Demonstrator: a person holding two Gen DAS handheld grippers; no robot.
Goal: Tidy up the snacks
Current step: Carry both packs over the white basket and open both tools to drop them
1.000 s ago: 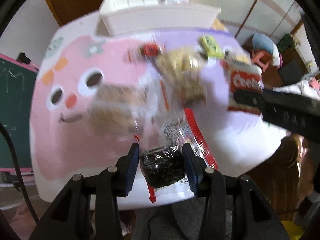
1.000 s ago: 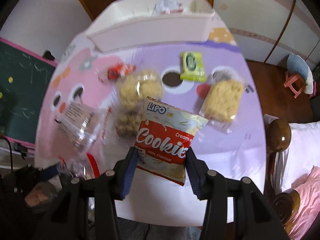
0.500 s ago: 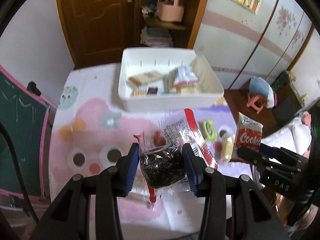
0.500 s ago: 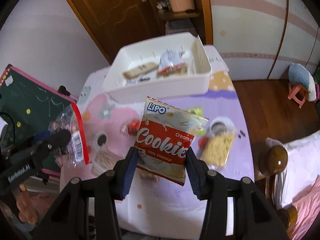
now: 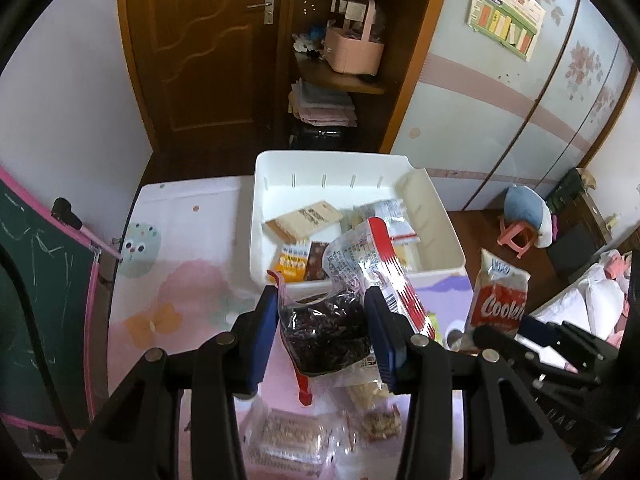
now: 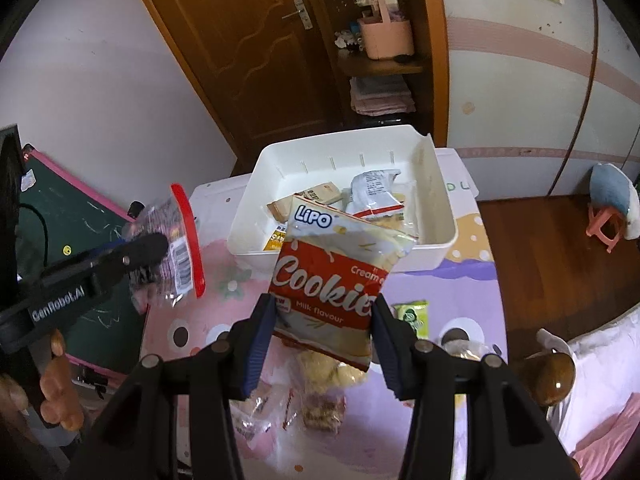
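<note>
My left gripper [image 5: 320,300] is shut on a clear bag of dark snack with a red edge [image 5: 324,332], held in the air in front of the white bin [image 5: 436,216]. In the right wrist view my right gripper [image 6: 323,304] is shut on a red and white Cookie bag [image 6: 332,264], also lifted, its top overlapping the bin's [image 6: 436,184] near wall. The bin holds several packets. Each view shows the other gripper: the Cookie bag [image 5: 500,300] at the right, the dark snack bag [image 6: 180,240] at the left.
Below both grippers, loose snacks lie on the pink and purple table mat [image 5: 172,280]: clear biscuit packs [image 5: 288,440], pale cookies [image 6: 328,372] and a green packet [image 6: 410,314]. A green chalkboard [image 5: 32,280] stands at the left. A hand [image 6: 56,392] holds the left tool.
Both grippers have risen from just above the table and moved toward the bin, each keeping its bag. The bin's inside and the room behind it have come into view.
</note>
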